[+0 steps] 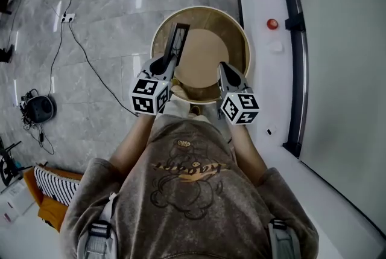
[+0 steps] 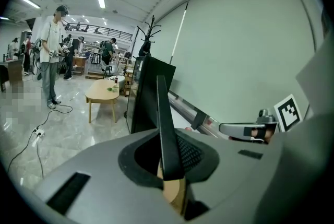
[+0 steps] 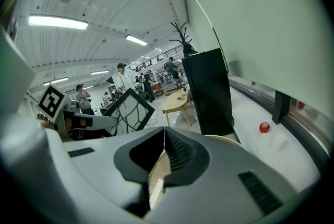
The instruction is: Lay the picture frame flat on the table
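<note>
Left gripper's [image 1: 169, 61] fingers pinch the picture frame [image 1: 179, 39] by one edge; it may swing, clipping the table [image 1: 205, 58]. Right gripper's [image 1: 226, 70] fingers are pressed together, empty.

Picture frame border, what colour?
Black. The picture frame is white inside with dark curving lines. Best in the right gripper view.

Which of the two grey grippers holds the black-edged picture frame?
The left gripper: its jaws pinch the black-edged picture frame, while the right gripper is shut, empty.

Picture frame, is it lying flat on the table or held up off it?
Held up, not flat: the left hand-held gripper clamps the picture frame by its black edge, tilted over the round table.
</note>
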Motion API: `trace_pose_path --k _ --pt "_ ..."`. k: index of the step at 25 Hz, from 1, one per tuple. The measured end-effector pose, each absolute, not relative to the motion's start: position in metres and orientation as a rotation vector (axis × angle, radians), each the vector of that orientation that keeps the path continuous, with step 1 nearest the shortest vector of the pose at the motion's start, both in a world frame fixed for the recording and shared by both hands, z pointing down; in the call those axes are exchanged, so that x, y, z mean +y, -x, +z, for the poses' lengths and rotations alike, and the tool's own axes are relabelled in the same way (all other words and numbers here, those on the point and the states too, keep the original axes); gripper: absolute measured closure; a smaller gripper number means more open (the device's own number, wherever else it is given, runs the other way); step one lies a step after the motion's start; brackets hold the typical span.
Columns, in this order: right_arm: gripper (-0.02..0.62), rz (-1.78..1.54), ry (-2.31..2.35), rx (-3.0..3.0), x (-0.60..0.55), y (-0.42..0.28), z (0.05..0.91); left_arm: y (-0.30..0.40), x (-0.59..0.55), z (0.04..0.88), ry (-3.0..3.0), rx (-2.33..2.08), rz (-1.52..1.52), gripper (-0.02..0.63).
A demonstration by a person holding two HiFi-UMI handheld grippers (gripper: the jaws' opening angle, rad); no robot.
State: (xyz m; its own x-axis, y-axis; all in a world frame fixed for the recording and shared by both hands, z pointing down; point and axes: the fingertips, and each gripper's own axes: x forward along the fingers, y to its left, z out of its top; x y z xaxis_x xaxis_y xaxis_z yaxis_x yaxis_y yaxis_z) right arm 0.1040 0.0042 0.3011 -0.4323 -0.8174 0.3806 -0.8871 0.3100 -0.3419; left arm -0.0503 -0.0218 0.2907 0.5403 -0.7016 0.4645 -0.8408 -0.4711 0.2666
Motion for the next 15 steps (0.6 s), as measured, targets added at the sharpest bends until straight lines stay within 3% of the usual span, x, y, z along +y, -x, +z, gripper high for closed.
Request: trace_pose_path --k 15 --pt "0.577 0.818 -1.615 -2.365 -0.043 -0.097 0.349 0.059 -0.069 0.351 -2.264 -1.197 0.466 0.555"
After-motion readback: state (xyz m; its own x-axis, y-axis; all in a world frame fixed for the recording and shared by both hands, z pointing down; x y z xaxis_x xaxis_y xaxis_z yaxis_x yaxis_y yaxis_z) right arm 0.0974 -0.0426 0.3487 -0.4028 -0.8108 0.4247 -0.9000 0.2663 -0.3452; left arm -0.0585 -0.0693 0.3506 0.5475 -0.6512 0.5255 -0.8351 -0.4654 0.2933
